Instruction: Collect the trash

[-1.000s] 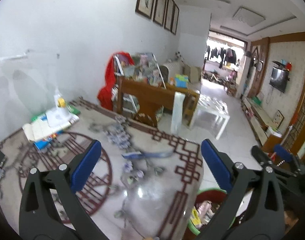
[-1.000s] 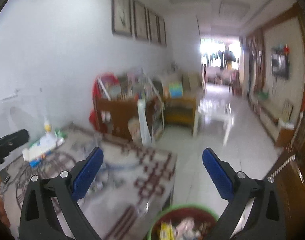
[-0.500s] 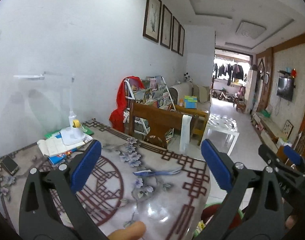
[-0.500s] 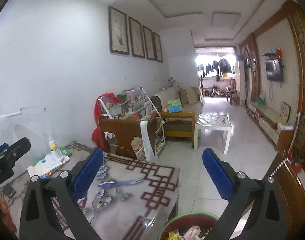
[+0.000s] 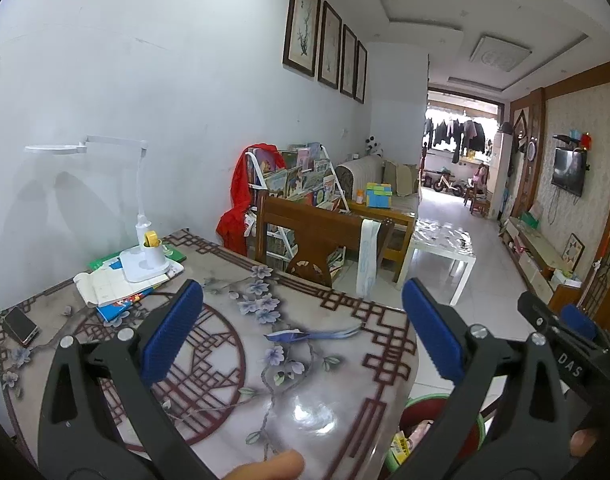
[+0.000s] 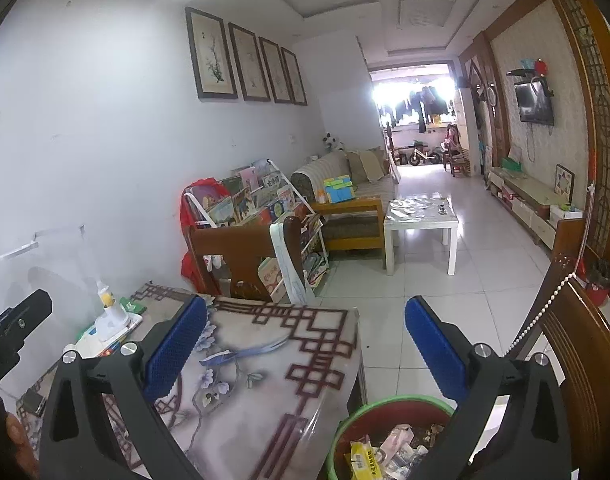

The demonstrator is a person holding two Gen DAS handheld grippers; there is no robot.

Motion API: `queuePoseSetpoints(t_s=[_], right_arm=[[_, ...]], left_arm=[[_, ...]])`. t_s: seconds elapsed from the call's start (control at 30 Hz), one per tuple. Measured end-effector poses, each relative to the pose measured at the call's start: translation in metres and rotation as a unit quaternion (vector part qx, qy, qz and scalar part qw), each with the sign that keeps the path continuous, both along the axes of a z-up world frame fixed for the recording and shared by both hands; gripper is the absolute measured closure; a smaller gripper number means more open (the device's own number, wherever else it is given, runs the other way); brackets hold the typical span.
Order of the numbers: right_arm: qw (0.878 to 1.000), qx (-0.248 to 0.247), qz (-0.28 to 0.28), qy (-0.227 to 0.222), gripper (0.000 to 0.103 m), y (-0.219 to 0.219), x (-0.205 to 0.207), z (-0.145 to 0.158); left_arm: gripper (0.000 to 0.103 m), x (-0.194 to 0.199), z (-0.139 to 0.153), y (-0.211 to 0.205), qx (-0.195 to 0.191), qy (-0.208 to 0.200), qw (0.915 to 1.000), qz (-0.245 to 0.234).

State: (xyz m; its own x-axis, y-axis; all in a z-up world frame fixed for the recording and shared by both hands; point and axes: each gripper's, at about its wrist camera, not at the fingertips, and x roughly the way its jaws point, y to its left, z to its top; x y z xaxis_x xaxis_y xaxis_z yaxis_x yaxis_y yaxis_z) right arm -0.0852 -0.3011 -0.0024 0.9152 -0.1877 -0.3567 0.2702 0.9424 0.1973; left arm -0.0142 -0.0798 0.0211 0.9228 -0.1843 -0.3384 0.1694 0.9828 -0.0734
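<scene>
My left gripper (image 5: 303, 332) hangs open above the patterned table (image 5: 233, 344), with nothing between its blue pads (image 5: 171, 332). My right gripper (image 6: 305, 346) is open too and holds nothing; it hovers over the table's right end (image 6: 265, 396). Below it stands a green-rimmed bin (image 6: 389, 436) with wrappers and paper scraps (image 6: 385, 456) inside. In the left wrist view the same bin (image 5: 421, 424) peeks out past the table's right edge, half hidden by my right finger. No loose trash shows on the tabletop.
At the table's far left stand a white desk lamp (image 5: 143, 256) on a pile of books (image 5: 117, 292) and a phone (image 5: 20, 325). A wooden chair (image 5: 313, 240) sits behind the table, another chair (image 6: 585, 364) at my right. A white coffee table (image 6: 421, 220) stands on the tiled floor.
Both cameras have tilted up and settled, so the blur is gone and more of the room shows. Both grippers stayed open and held nothing.
</scene>
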Motion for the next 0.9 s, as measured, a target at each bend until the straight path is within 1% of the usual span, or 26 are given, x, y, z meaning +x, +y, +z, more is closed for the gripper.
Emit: queuePoseSetpoints(t_s=[0.17, 0.37, 0.5, 0.9], right_arm=[[1.0, -0.001, 0.007, 0.002, 0.007, 0.003, 0.0, 0.001], [1.0, -0.007, 0.011, 0.007, 0.007, 0.004, 0.002, -0.001], [1.0, -0.009, 0.01, 0.013, 0.007, 0.005, 0.004, -0.003], [0.999, -0.009, 0.013, 0.033, 0.007, 0.006, 0.011, -0.01]], left_arm=[[0.005, -0.002, 0.0, 0.005, -0.001, 0.002, 1.0, 0.008], [0.005, 0.0, -0.002, 0.01, -0.009, 0.014, 0.9997, 0.016], [0.005, 0.001, -0.003, 0.01, -0.006, 0.018, 0.9996, 0.02], [0.005, 0.001, -0.006, 0.01, -0.004, 0.022, 0.9996, 0.019]])
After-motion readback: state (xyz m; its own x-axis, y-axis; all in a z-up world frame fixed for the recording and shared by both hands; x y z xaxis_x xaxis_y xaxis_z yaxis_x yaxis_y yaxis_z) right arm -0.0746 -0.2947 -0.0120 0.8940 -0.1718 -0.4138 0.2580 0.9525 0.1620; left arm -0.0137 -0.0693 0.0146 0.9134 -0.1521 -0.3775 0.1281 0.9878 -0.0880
